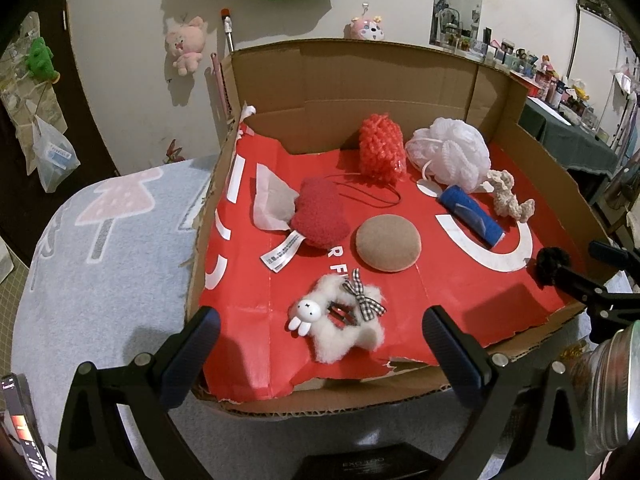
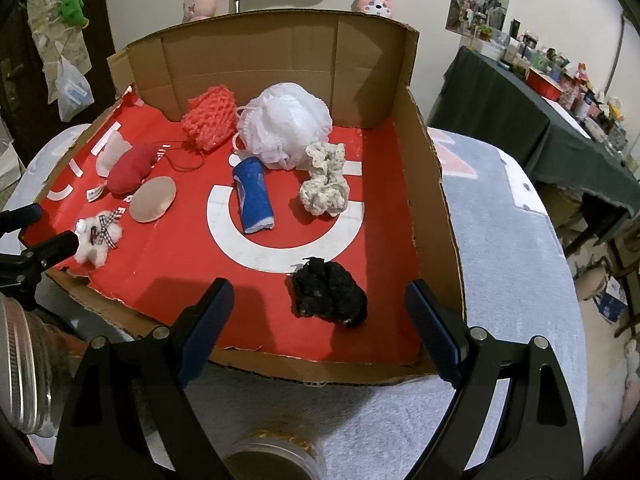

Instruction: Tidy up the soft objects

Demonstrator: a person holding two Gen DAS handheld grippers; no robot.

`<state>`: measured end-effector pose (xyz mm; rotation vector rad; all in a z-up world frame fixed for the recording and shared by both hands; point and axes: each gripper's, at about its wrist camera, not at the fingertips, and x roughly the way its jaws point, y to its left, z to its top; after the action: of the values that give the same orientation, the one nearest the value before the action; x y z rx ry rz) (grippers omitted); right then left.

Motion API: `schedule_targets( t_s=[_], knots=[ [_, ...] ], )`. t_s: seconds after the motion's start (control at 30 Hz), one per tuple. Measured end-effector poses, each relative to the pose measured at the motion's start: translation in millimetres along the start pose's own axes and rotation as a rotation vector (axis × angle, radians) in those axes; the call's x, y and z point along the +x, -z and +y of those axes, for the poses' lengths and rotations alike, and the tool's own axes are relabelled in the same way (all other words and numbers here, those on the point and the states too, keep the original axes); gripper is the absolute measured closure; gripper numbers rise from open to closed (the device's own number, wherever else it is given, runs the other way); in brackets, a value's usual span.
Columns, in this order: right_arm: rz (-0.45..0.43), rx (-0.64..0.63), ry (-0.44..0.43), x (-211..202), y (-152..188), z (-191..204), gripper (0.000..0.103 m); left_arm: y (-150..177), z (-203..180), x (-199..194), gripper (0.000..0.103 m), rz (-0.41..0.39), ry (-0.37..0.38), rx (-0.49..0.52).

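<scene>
Eight soft things lying scattered in the cardboard tray (image 2: 434, 184), nothing being sorted yet, left gripper (image 1: 320, 344) and right gripper (image 2: 320, 316) hanging wide apart, empty, lower frame.

A table covered by a light blue-grey towel (image 1: 100, 248) with pink tree shapes carries a shallow cardboard box (image 2: 436, 184). The box sits directly on the towel, its open, torn front edge nearest the cameras. The towel also shows to the right of the box. A jar (image 2: 276, 460) stands just before the box.
</scene>
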<state>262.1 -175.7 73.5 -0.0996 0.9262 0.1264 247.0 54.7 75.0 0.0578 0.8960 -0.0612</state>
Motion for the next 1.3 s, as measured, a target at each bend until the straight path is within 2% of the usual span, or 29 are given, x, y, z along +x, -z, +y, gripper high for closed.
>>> schedule_targets(
  t_s=[1.3],
  knots=[
    [-0.003, -0.005, 0.003, -1.2, 0.0, 0.8, 0.015, -0.1, -1.3, 0.5, 0.000, -0.008, -0.018, 0.007]
  ],
)
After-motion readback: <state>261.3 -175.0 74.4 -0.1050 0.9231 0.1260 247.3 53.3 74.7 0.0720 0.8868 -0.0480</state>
